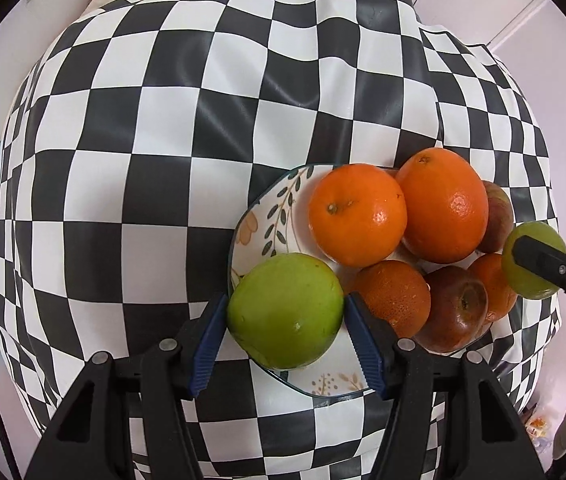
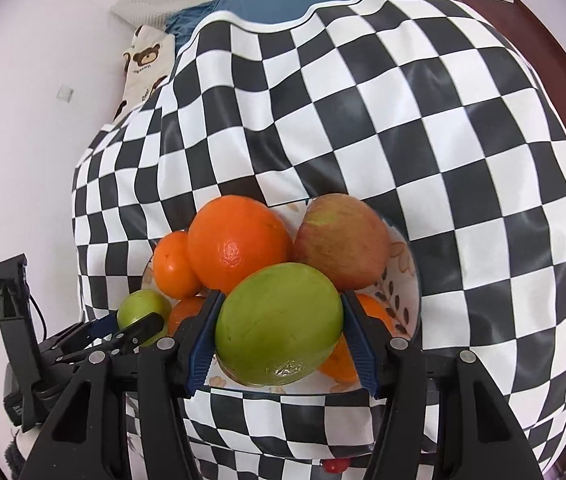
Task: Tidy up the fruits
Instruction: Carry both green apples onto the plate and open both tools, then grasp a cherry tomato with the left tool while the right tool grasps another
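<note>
**Both grippers clamp green fruit at the floral plate**

Nearest the left wrist camera, the left gripper [image 1: 285, 312] has its two blue-padded fingers [image 1: 209, 344] pressed against either side of a round, smooth green apple [image 1: 285, 310], which sits at the near-left rim of a shallow white ceramic plate with a painted leaf-and-flower pattern [image 1: 279, 208]. Just right of that gripper's right finger lie a dark, rough-skinned orange [image 1: 393, 292] and a glossy dark-red apple [image 1: 455, 308]. Beyond these, ahead and slightly right of the fingers, two large bright oranges [image 1: 357, 214] rest side by side, touching. Further right, at the plate's far-right edge, a second round green fruit [image 1: 531, 260] shows behind the black tip of the right gripper [image 1: 551, 270].

From the right wrist camera, the right gripper [image 2: 279, 324] holds that second green fruit [image 2: 279, 324] squeezed between its blue pads [image 2: 203, 344], over the plate's near rim [image 2: 413, 280]. Directly ahead of it sit a large orange [image 2: 239, 242] and, to its right, a dull reddish-green apple [image 2: 343, 242]. A smaller orange [image 2: 173, 264] lies to the left. Low at the left, the left gripper [image 2: 139, 320] appears with the first green apple [image 2: 143, 312] in its grasp.

Under and beyond everything spreads a wrinkled black-and-white checkered tablecloth [image 1: 203, 100]. At the far end, a cream cloth printed with brown bears [image 2: 147, 64] lies beside blue fabric [image 2: 283, 0].
</note>
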`<control>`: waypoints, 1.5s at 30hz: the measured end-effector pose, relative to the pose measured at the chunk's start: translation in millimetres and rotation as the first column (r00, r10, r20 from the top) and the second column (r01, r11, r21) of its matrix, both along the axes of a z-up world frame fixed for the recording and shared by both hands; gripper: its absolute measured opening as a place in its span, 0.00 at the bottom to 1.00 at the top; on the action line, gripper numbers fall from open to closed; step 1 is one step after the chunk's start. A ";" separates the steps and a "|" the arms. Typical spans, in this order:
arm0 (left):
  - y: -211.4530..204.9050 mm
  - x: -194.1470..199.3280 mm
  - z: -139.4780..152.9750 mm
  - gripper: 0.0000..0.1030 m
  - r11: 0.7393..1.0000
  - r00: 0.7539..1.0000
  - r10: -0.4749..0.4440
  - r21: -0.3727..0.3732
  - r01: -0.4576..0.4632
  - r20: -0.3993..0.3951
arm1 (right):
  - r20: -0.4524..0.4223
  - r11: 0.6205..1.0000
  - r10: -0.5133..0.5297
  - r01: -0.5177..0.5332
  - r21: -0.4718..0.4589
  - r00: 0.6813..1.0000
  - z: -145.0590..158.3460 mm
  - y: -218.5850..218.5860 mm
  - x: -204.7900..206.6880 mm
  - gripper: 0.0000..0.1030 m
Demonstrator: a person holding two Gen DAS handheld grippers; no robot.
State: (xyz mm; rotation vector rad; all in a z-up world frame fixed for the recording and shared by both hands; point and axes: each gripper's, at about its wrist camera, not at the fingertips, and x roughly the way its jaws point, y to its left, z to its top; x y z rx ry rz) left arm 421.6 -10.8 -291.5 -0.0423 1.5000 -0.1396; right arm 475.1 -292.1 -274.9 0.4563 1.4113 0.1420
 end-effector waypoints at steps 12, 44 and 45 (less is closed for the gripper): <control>-9.3 10.5 21.5 0.91 0.999 0.998 0.047 -0.001 -0.047 0.041 | -0.007 0.997 0.016 -0.017 -0.079 1.000 7.7 0.1 -0.4 0.91; -36.9 -128.8 166.6 0.92 0.994 0.923 0.054 0.064 -0.085 0.382 | 0.288 0.917 0.131 -0.005 -0.400 0.949 141.6 8.6 -153.5 0.93; -38.1 -133.3 170.4 0.92 0.995 0.920 0.052 0.060 -0.082 0.388 | 0.299 0.915 0.134 -0.002 -0.403 0.945 147.1 8.2 -158.4 0.93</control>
